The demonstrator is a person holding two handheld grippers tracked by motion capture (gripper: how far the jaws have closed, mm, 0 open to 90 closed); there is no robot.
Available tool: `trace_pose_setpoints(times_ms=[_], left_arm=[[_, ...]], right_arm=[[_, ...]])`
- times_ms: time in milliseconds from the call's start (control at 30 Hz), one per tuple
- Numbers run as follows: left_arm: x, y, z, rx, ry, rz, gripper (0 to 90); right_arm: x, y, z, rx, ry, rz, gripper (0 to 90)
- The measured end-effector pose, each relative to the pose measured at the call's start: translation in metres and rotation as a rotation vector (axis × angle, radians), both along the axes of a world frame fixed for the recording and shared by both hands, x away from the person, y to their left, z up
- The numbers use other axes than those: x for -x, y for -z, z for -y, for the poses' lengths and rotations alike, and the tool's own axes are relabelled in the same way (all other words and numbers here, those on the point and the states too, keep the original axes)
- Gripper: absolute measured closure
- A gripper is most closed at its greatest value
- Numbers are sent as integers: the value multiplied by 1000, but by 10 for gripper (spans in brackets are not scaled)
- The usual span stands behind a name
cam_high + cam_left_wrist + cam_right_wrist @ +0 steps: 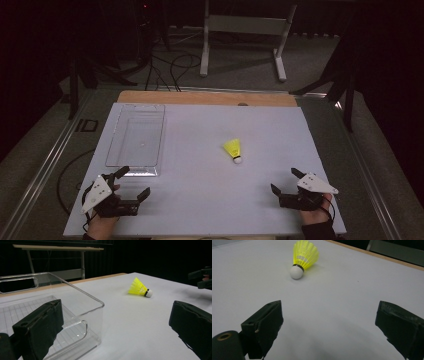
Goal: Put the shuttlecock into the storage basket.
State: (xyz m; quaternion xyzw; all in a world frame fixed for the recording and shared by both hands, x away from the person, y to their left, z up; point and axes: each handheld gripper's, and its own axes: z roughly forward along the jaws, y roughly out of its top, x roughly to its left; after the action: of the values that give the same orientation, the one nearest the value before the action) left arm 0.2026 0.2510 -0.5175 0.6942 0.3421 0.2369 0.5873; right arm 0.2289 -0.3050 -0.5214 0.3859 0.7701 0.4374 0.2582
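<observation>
High view: a yellow shuttlecock [234,149] lies on its side at centre frame on the white worktop [200,200], well apart from the clear tray [136,141] at upper left. The left gripper [134,183] sits at lower left, the right gripper [285,181] at lower right, fingers apart on both.

Left gripper view: the tray [75,293] is just beside the open fingers; the shuttlecock [139,287] lies at upper right.

Right gripper view: the shuttlecock [304,255] lies ahead at upper centre, white cork nearest. Nothing is grasped; the approach step is likely in hand, and a reach forward to straddle the cork comes next.
</observation>
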Motion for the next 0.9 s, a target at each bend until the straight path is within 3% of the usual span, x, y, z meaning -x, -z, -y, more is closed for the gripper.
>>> trace_pose_setpoints(times_ms=[167,367,900], left_arm=[[0,0,0,-6,-2,0,2],[-1,1,1,-13,-3,-17,2],[-1,1,1,-11,-5,-15,2]], right_arm=[[0,-4,0,-21,-8,-10,76],[1,-4,-3,11,-15,-16,76],[1,-7,-4,22,9,-28,76]])
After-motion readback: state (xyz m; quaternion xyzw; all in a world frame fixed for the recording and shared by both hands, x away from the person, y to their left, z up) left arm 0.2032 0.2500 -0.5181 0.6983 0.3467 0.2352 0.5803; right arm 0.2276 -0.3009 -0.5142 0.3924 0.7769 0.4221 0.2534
